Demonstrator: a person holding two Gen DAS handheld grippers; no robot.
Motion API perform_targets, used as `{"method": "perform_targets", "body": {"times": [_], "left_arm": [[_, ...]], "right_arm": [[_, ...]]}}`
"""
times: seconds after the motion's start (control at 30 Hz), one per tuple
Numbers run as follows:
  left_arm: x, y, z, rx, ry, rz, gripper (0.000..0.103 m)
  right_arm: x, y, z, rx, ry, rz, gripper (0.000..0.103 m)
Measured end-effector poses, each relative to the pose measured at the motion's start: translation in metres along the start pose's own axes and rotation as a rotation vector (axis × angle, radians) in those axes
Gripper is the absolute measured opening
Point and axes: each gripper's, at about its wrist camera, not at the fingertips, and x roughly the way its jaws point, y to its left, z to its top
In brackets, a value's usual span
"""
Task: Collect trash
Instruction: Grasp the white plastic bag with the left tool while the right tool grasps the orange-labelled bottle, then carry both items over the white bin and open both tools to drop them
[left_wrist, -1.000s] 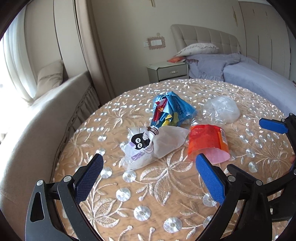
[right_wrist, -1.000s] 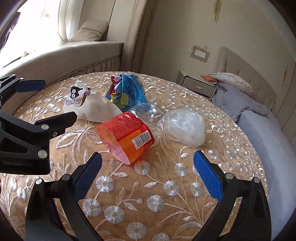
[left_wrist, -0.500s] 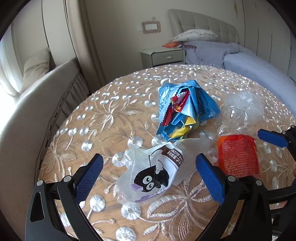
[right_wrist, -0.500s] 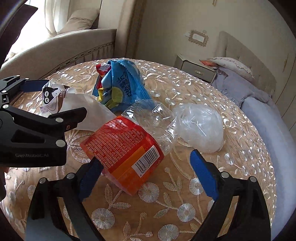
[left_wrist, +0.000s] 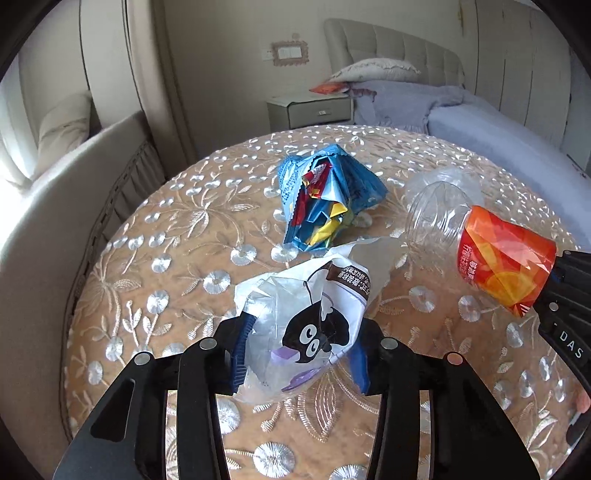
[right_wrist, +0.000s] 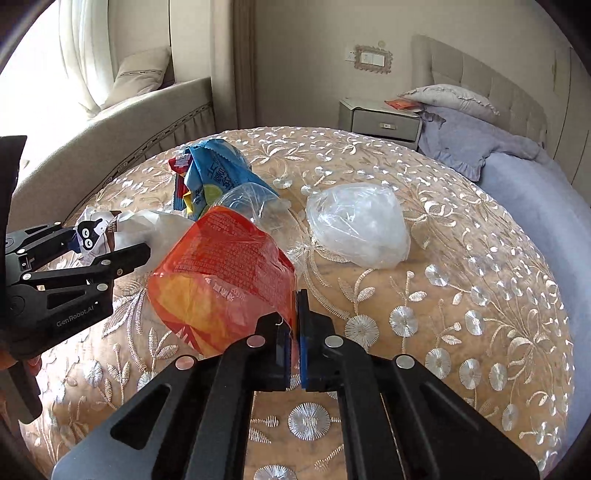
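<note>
Gripping trash with both claws: left gripper (left_wrist: 301, 354) is closed narrow on the white wrapper (left_wrist: 310, 314) at lower centre of its view; right gripper (right_wrist: 294, 343) is pinched nearly flat on the edge of the orange label (right_wrist: 225, 273) of the crushed bottle (right_wrist: 255, 203), centre-left of its view. Judged early in the task: two items are in hand, none deposited. Left on the table (right_wrist: 461, 295) are the blue packet (left_wrist: 325, 199), upper centre of the left view, and the clear bag (right_wrist: 360, 225), upper centre-right of the right view. No bin shows in either view, so the destination is unknown. Cannot tell whether either held item is lifted clear of the cloth. Bottle's cap end is hidden behind the label; label print is unreadable.
</note>
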Motion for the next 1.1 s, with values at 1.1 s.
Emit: {"method": "perform_targets", "body": {"times": [1.1], "left_arm": [[-0.165,-0.254,-0.075,0.212,-0.213,-0.283,0.043]], "right_arm": [[-0.242,-0.138,-0.169,0.162,-0.176,-0.245,0.004]]}}
